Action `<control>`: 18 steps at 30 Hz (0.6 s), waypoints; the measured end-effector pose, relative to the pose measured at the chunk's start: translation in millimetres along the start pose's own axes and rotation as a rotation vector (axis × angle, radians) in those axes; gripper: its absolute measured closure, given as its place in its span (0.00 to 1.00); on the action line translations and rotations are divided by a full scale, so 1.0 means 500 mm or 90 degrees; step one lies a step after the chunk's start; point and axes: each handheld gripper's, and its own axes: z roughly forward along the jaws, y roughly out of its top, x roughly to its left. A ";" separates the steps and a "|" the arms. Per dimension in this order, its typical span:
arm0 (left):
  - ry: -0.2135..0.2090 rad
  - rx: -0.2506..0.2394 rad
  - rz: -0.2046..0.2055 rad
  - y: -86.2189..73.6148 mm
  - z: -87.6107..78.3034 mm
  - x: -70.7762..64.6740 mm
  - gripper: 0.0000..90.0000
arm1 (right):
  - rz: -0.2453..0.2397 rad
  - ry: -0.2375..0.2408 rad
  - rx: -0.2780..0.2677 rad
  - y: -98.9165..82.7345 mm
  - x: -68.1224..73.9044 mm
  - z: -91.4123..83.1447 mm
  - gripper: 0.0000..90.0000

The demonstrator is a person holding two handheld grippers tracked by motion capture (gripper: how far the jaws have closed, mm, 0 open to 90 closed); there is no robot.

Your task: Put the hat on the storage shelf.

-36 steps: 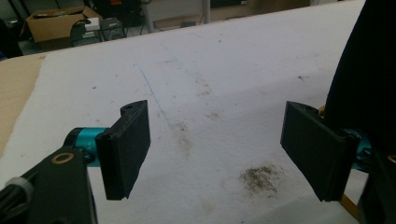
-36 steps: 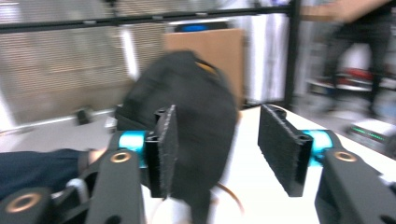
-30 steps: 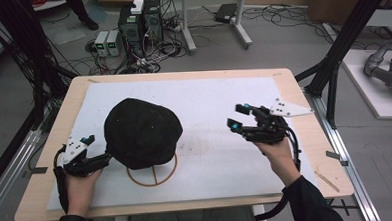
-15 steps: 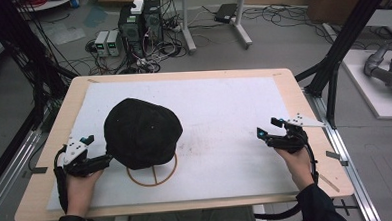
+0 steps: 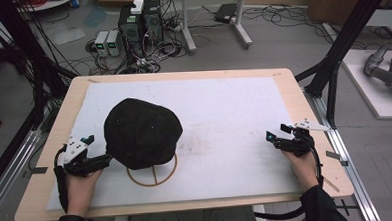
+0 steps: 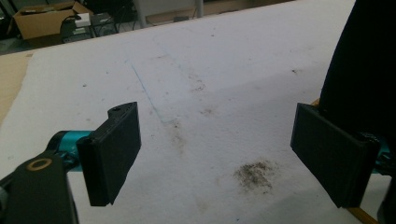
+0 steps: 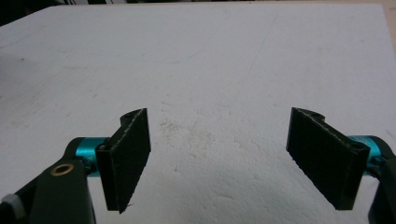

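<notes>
The left claw (image 5: 102, 159) rests low on the white mat at the near left of the bench, its two black jaws spread wide with bare mat between them; in the left gripper view (image 6: 217, 154) one jaw lies just beside the dark edge of the black fabric cap (image 6: 362, 70), though contact cannot be judged. In the high view that black fabric cap (image 5: 142, 132) sits dome-up on the mat, left of centre, partly covering a thin brown wire ring with crossed spokes (image 5: 154, 175) that pokes out at its near side. The right claw (image 5: 277, 139) sits well apart at the near right edge of the white foam mat (image 5: 224, 104), jaws also wide apart and holding nothing (image 7: 219, 156). The mat covers most of the pale wooden bench (image 5: 304, 106); the mat carries smudges of dirt.
</notes>
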 end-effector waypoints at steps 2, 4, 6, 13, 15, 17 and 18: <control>0.001 0.000 0.001 0.000 0.000 0.000 0.18 | 0.002 -0.001 0.003 0.000 -0.001 0.000 0.24; 0.000 0.000 0.000 0.000 0.000 0.000 0.18 | 0.000 0.002 0.003 0.000 -0.001 0.001 0.24; 0.000 0.000 0.000 0.000 0.000 0.000 0.18 | 0.001 0.001 0.005 0.000 -0.001 0.002 0.24; -0.002 0.001 0.004 0.000 0.001 -0.001 0.18 | -0.001 0.003 0.012 0.000 0.000 0.004 0.24; -0.002 0.002 0.004 0.000 0.001 -0.001 0.18 | -0.004 0.004 0.012 0.000 0.000 0.005 0.24; -0.002 0.004 0.004 0.000 0.001 0.000 0.18 | -0.003 0.004 0.015 0.000 0.000 0.005 0.24; -0.002 0.006 0.002 0.000 0.001 0.000 0.18 | -0.004 0.006 0.015 0.000 0.001 0.005 0.24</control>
